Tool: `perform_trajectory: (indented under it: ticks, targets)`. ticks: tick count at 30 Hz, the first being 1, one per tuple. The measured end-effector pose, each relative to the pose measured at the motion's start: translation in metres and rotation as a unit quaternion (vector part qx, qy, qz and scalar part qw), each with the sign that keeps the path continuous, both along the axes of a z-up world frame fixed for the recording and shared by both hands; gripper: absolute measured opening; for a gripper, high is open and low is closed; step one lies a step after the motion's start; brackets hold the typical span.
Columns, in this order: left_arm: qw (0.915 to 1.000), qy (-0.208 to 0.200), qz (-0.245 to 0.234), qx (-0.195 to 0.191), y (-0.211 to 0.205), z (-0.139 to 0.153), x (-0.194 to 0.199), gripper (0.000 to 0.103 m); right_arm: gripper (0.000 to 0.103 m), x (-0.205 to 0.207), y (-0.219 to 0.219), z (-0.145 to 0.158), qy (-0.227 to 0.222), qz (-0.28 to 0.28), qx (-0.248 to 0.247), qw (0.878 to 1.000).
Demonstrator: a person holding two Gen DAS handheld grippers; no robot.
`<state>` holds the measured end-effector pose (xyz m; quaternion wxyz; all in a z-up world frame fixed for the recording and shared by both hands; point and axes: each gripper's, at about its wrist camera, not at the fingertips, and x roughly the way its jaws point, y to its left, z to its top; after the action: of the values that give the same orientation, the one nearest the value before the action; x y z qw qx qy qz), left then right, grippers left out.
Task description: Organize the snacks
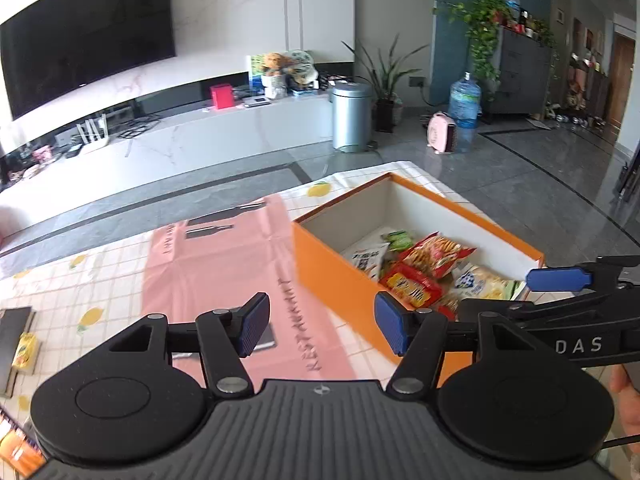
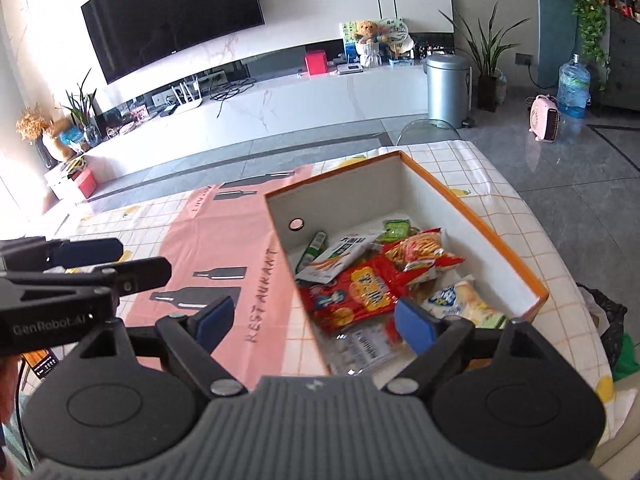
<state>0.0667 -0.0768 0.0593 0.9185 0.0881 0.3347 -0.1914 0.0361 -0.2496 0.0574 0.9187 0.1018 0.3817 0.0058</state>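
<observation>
An orange box [image 1: 332,276] with white inner walls [image 2: 500,236] stands on the table. It holds several snack packets: a red packet [image 2: 356,296], a red-orange cracker bag [image 2: 420,252], a white packet [image 2: 340,256], green packets and a pale bag [image 2: 464,300]. My left gripper [image 1: 322,328] is open and empty, above the pink mat just left of the box. My right gripper [image 2: 314,322] is open and empty, over the box's near end. Each gripper shows at the edge of the other's view.
A pink mat [image 1: 224,264] lies on the checked lemon tablecloth [image 1: 80,280]. A yellow packet [image 1: 25,354] and a dark tray lie at the left edge of the table. A black bin bag [image 2: 608,320] hangs past the table's right edge.
</observation>
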Motion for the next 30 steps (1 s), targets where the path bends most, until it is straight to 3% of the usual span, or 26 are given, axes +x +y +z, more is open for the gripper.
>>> perform_trajectory:
  ticks: [7,14,22,30]
  targets:
    - [0.9984,-0.019,0.052,0.012,0.034,-0.009,-0.035,0.069,0.085,-0.037,0.029,0.002,-0.022,-0.034,-0.023,0.999]
    - [0.9978,-0.019,0.063,0.010,0.048,-0.026,-0.057,0.069,0.085,-0.052,0.049,-0.009,-0.019,-0.042,-0.051,0.998]
    - [0.9957,-0.020,0.090,0.007,0.062,-0.029,-0.059,0.083,0.085,-0.056,0.062,-0.014,-0.018,-0.047,-0.065,0.997]
    - [0.9949,-0.005,0.101,0.010,0.070,-0.040,-0.059,0.083,0.085,-0.054,0.069,-0.019,-0.015,-0.046,-0.077,0.996]
